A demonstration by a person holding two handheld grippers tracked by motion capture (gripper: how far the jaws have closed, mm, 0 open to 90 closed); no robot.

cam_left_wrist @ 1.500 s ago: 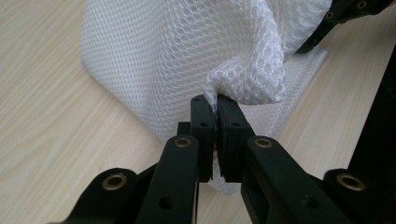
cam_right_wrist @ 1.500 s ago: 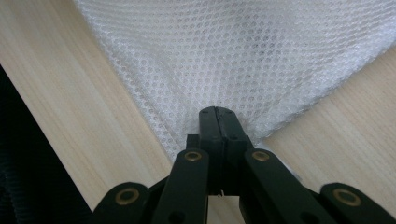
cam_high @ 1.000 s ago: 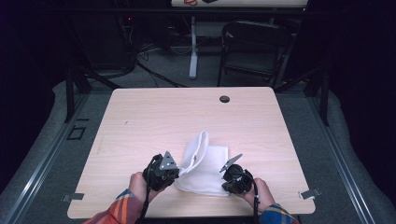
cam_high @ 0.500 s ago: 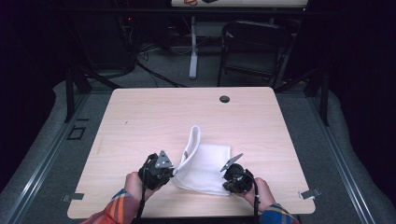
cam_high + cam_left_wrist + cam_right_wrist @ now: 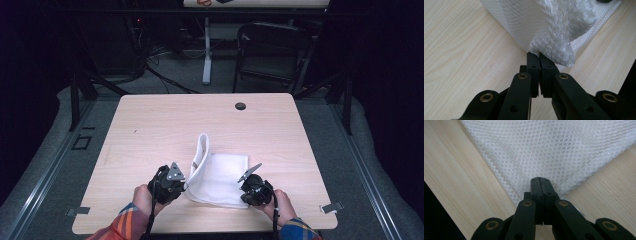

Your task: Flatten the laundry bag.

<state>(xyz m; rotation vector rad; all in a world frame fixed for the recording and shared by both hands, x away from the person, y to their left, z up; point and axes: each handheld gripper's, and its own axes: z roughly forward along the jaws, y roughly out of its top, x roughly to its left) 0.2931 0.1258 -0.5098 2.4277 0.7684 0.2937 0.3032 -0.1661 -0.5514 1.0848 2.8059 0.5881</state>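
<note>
A white textured cloth [image 5: 220, 175] lies folded near the table's front edge, its left part raised in an upright fold [image 5: 201, 152]. My left gripper [image 5: 184, 186] is shut on the cloth's near left corner; in the left gripper view the jaws pinch a bunched bit of the cloth [image 5: 554, 50] at the gripper's tip [image 5: 539, 56]. My right gripper [image 5: 245, 196] is shut on the near right corner. In the right gripper view the cloth [image 5: 549, 150] spreads flat ahead of the closed gripper [image 5: 540, 180].
The wooden table [image 5: 165, 125] has a round black grommet [image 5: 240, 106] at its far edge. Beyond the table stand a dark chair [image 5: 270, 50] and a white post [image 5: 206, 50] with cables on the floor. Metal clips [image 5: 331, 207] sit at the front corners.
Both grippers have drawn a little toward the front edge with the cloth. The raised left fold has stood up taller and narrower.
</note>
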